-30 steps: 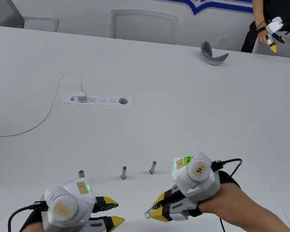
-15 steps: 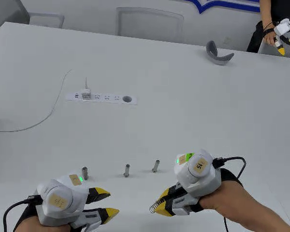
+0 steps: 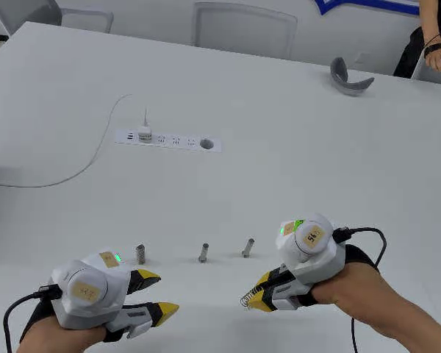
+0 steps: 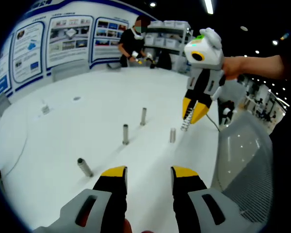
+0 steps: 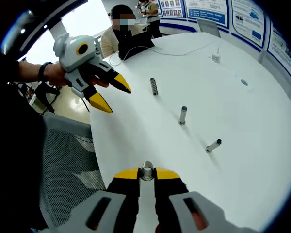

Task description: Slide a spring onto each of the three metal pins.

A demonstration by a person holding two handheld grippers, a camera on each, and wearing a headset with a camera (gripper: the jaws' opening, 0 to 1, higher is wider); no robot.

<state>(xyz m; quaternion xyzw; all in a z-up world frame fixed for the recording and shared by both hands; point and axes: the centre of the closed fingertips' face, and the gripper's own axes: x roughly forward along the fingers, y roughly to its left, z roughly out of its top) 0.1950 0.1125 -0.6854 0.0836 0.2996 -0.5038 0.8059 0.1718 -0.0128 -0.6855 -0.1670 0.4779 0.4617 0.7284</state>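
The right gripper (image 3: 259, 293) has its yellow jaws pinched together on a spring (image 3: 246, 299), which pokes out past the tips toward the lower left of the head view. In the right gripper view it sits bottom centre between the closed tips and is seen end-on as a small ring. Its long axis therefore runs forward along the jaws, roughly level with the white table (image 3: 294, 147). The pins stand up from that table, across the spring's axis. The nearest is the right pin (image 3: 248, 247), just above and left of the jaw tips in the head view, leaning with its top toward the upper right. In the right gripper view it lies right of centre (image 5: 213, 145). Left of it is the bare middle pin (image 3: 203, 252), then the left pin (image 3: 140, 248), which looks already sleeved by a second spring (image 3: 140, 257). The left gripper (image 3: 160, 292), its jaws spread apart and holding nothing, hangs at the lower left below that left pin. The right hand is therefore the nearer one for both bare pins. I judge it must tip the spring's open end downward and line it up over a pin top, allowing for the right pin's lean.
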